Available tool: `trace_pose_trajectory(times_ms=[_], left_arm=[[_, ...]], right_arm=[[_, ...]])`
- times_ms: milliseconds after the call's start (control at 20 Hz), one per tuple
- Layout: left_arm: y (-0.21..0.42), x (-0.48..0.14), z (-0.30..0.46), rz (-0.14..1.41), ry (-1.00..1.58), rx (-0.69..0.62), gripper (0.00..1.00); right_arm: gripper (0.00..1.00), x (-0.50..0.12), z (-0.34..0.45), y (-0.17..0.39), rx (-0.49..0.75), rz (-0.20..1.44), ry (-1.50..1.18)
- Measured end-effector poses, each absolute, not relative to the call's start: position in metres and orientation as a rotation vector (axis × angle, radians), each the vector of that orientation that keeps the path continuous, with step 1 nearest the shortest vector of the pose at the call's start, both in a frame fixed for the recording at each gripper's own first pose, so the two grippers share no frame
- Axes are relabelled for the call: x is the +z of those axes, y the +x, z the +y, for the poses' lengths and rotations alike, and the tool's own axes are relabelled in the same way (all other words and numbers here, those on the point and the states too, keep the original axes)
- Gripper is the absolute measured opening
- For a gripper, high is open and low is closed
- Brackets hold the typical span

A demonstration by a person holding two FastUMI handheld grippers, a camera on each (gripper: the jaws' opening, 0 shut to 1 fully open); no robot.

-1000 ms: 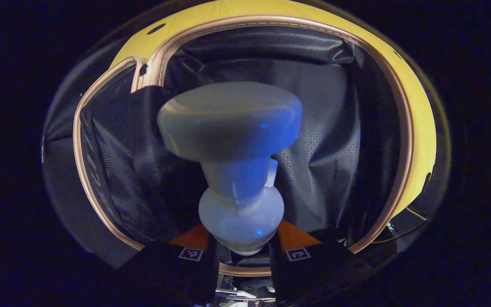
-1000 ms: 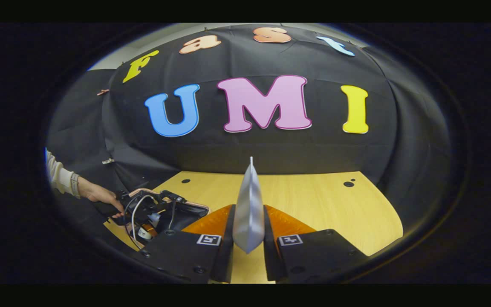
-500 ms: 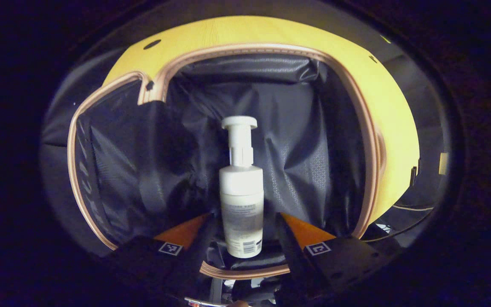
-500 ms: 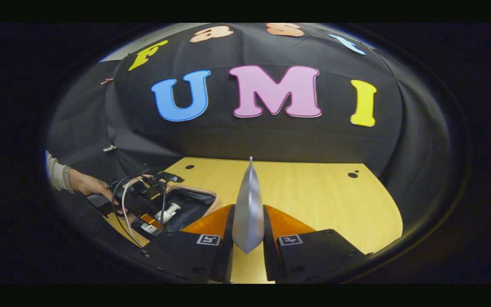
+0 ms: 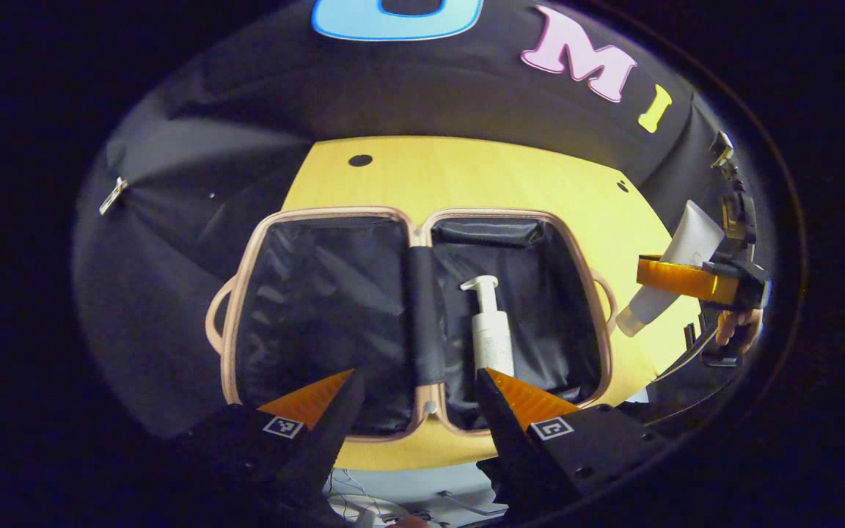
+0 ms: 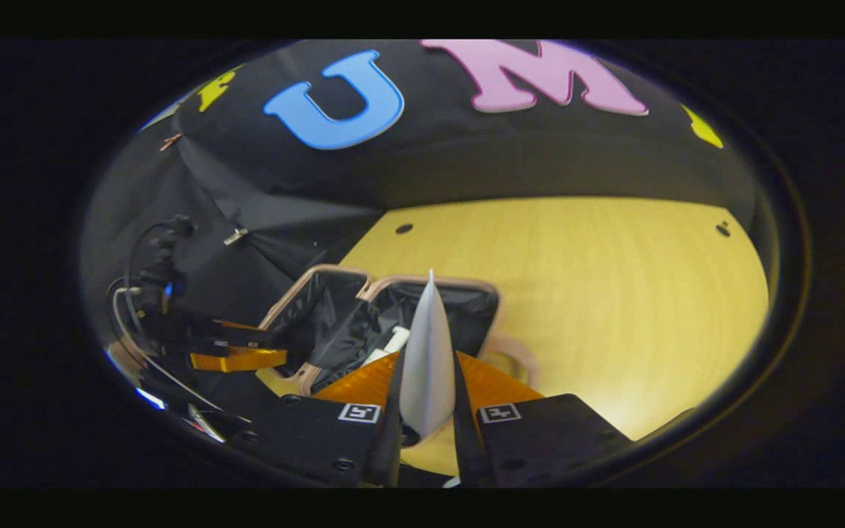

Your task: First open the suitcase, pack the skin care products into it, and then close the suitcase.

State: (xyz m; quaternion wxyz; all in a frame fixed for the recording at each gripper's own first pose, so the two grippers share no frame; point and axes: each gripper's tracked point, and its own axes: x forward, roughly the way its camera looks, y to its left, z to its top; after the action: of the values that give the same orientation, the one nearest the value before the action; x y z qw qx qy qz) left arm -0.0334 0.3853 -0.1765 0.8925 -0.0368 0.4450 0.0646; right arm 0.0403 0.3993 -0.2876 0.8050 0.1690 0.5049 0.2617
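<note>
Right gripper (image 6: pixel 428 411), jaws clamped on the white tube (image 6: pixel 428 359), should lower it beside the pump bottle (image 5: pixel 491 330) at centre frame in the open suitcase (image 5: pixel 246 249); left gripper (image 5: pixel 415 396), jaws open and empty, should keep clear.

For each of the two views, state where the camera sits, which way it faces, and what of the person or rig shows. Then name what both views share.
Left gripper view: rides the left gripper, above the open suitcase with the pump bottle inside; right gripper and a hand farther off.
Right gripper view: rides the right gripper, shut on a tube, facing the table.
Shared: suitcase, bottle, tube, table.
</note>
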Motion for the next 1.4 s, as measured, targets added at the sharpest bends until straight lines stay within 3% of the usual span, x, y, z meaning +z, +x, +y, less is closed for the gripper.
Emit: trace_pose_trajectory(times_ms=[50, 100, 200, 400, 450, 500, 650, 700, 800, 1000, 1200, 1400], left_arm=[[-0.048, -0.181, 0.404, 0.925, -0.103, 0.178, 0.91], [-0.065, -0.181, 0.421, 0.928, -0.134, 0.224, 0.96], [-0.097, -0.182, 0.450, 0.926, -0.216, 0.303, 0.97], [-0.133, -0.189, 0.477, 0.895, -0.369, 0.414, 0.97], [-0.137, -0.191, 0.481, 0.891, -0.397, 0.429, 0.96], [-0.139, -0.192, 0.484, 0.884, -0.417, 0.441, 0.97], [-0.135, -0.190, 0.490, 0.855, -0.478, 0.446, 0.97], [-0.131, -0.186, 0.496, 0.843, -0.495, 0.447, 0.97], [-0.119, -0.182, 0.510, 0.834, -0.500, 0.458, 0.96], [-0.087, -0.174, 0.537, 0.796, -0.460, 0.480, 0.96], [-0.038, -0.152, 0.587, 0.744, -0.467, 0.500, 0.96], [0.004, -0.172, 0.637, 0.845, -0.473, 0.545, 0.96]], right_arm=[[0.34, -0.308, 0.410, 0.033, 0.544, 1.172, 0.366], [0.34, -0.325, 0.424, 0.025, 0.534, 1.264, 0.379], [0.34, -0.356, 0.434, 0.014, 0.477, 1.428, 0.359], [0.38, -0.398, 0.439, 0.002, 0.313, 1.592, 0.283], [0.34, -0.401, 0.442, -0.001, 0.254, 1.633, 0.326], [0.29, -0.403, 0.445, -0.002, 0.219, 1.656, 0.351], [0.30, -0.407, 0.438, 0.004, 0.199, 1.626, 0.300], [0.37, -0.400, 0.436, 0.003, 0.194, 1.624, 0.286], [0.34, -0.384, 0.435, 0.005, 0.199, 1.591, 0.290], [0.99, -0.323, 0.440, 0.020, 0.334, 1.405, 0.338], [0.98, -0.263, 0.417, 0.054, 0.416, 1.139, 0.312], [0.98, -0.231, 0.400, 0.072, 0.393, 1.035, 0.354]])
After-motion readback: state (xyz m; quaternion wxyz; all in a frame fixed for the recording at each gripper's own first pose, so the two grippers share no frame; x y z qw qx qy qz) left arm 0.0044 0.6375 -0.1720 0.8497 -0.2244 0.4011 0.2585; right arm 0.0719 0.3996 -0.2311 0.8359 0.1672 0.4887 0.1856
